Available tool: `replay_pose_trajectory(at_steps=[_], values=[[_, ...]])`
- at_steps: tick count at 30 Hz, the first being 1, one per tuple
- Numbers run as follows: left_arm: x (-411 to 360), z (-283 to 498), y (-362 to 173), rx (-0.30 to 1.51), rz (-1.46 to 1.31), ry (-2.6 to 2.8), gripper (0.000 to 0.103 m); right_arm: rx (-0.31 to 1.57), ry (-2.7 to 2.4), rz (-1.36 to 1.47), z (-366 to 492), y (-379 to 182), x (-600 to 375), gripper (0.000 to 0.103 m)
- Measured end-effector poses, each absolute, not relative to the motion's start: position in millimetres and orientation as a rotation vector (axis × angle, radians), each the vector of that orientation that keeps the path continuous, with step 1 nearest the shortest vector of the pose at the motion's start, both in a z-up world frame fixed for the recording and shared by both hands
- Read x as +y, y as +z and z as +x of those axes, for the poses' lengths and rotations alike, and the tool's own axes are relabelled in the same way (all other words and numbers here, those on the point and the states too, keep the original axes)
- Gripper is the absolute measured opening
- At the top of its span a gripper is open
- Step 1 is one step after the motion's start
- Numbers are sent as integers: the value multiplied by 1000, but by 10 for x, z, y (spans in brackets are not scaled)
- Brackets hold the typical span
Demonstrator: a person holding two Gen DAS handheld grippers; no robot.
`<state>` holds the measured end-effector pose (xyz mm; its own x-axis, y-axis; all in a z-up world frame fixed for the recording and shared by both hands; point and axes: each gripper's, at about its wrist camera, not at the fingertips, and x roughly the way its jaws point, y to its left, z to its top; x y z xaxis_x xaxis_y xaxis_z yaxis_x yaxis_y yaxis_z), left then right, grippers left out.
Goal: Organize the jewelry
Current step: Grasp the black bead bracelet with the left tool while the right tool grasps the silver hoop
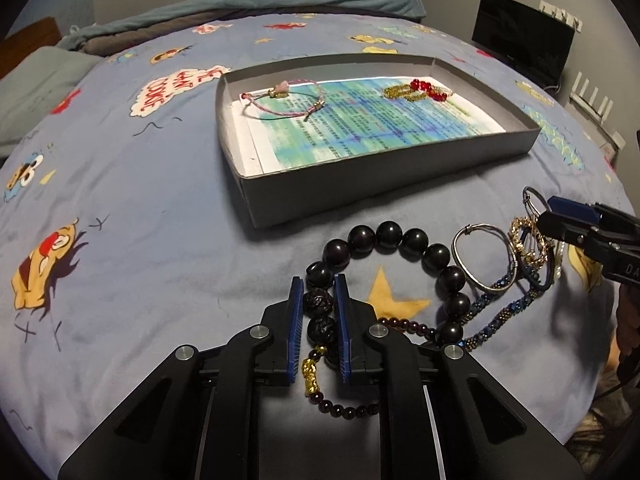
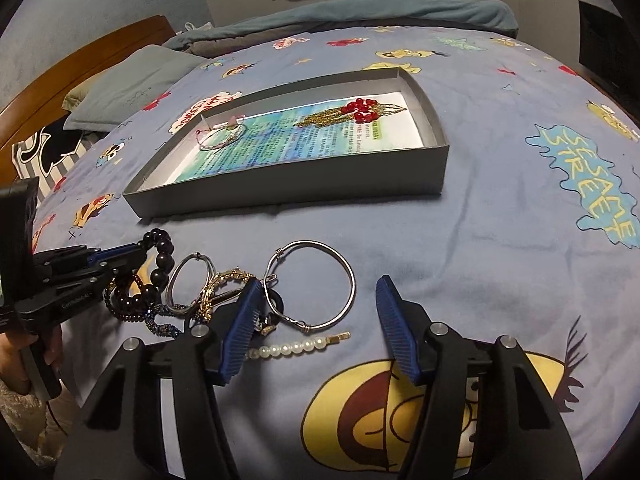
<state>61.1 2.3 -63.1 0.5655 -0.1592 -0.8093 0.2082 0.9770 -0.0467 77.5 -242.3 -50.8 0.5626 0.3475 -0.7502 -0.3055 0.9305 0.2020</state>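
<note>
Your left claw (image 1: 319, 308) is clenched on the dark bead bracelet (image 1: 400, 270), which lies on the bed (image 1: 140, 220) near the grey box (image 1: 360, 188). Your right claw (image 2: 320, 316) is released, its fingers spread around the silver bangle (image 2: 312, 284). Only the right view shows the pearl clip (image 2: 296, 346) nearest you; only the left shows the gold charm (image 1: 311, 374). The box holds a pink bracelet (image 1: 280, 100) and red beads (image 1: 426, 87).

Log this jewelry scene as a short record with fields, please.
surface: bedsheet
tray: pink cord bracelet; red bead and gold chain piece
left hand-held gripper: jaws straddling dark bead bracelet, grip uncertain
right hand-held gripper: open over silver bangle
also outside the tray: pearl hair clip, blue beaded bracelet
</note>
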Motion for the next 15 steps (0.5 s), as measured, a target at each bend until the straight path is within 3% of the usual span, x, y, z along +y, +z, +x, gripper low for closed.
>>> replay_pose_trajectory(at_steps=[2,15], values=[[34,616,-640,941,51,-220,16,896,388,38,791,-511,-2399,48],[69,450,-289,835,28,-255,15,853,366,12,742,-352,-2435,48]])
